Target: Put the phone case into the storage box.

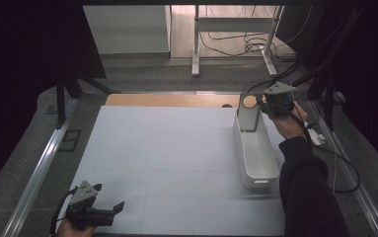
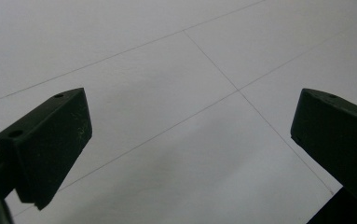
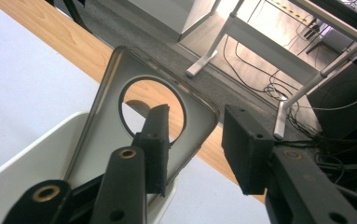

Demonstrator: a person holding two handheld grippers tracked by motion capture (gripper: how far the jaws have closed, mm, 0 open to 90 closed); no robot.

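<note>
- The table [image 1: 176,148] is covered by a white sheet; a wooden strip is left bare at its far edge, with grey floor and a desk frame seen beyond.
- A long white bin [image 1: 255,150] is laid lengthwise, running away from the person, at the right.
- A grey phone case [image 1: 248,112] is stood upright in the bin's far end, long axis vertical, round cutout at the top.
- The right gripper [image 3: 195,140] is held beside the case, jaws apart, one jaw by the cutout; a grip cannot be told.
- The left gripper [image 1: 105,210] is held wide open and empty at the near left.

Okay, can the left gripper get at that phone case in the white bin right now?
Probably not without a long move: the left gripper sits open at the near left corner, while the phone case stands in the white bin, with the right gripper there.
</note>
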